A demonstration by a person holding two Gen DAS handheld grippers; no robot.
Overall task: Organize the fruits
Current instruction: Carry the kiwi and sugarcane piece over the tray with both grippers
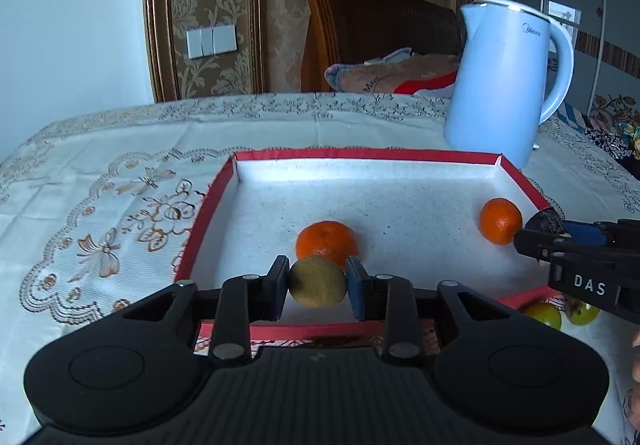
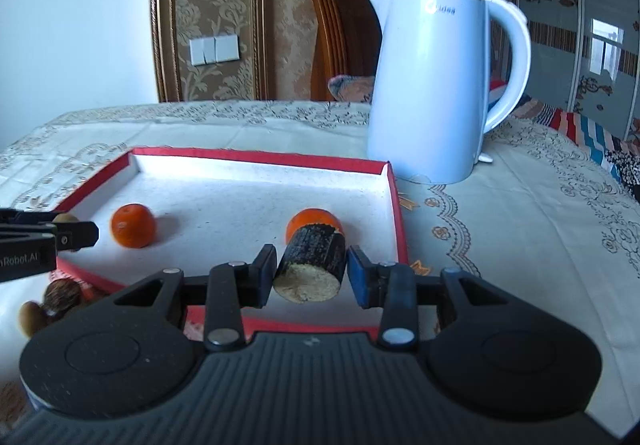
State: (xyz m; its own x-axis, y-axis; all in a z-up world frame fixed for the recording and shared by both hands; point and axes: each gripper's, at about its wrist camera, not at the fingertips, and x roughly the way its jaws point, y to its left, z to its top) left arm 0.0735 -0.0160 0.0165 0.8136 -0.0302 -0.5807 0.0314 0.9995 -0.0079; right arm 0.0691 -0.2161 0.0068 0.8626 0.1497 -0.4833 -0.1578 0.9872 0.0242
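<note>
Left claw clamped on a small brownish-green kiwi, both pads pressed on its sides, held above the near edge of the tray. Right claw clamped on a short dark cylinder-shaped piece with a pale fibrous cut end facing the camera, looks like a sugarcane chunk, can't say for sure; held above the tray's near right part.

Tabletop covered with a cream embroidered cloth. Blue electric kettle stands upright on it, just behind the tray's far right corner, handle to the right.

Tray: shallow red-rimmed box with white inside, sits mid-tabletop. Two tangerines inside, well apart. In the left wrist view one tangerine lies near the middle, right behind the kiwi; the other tangerine is by the right wall, just beside the tip of the right claw coming in from the side.

Outside the tray, near its front right corner, two small greenish-yellow fruits lie on the cloth, partly hidden by the right claw. In the right wrist view, at the tray's front left corner, a brown rough-skinned lump and a small tan fruit, too blurred to name.
</note>
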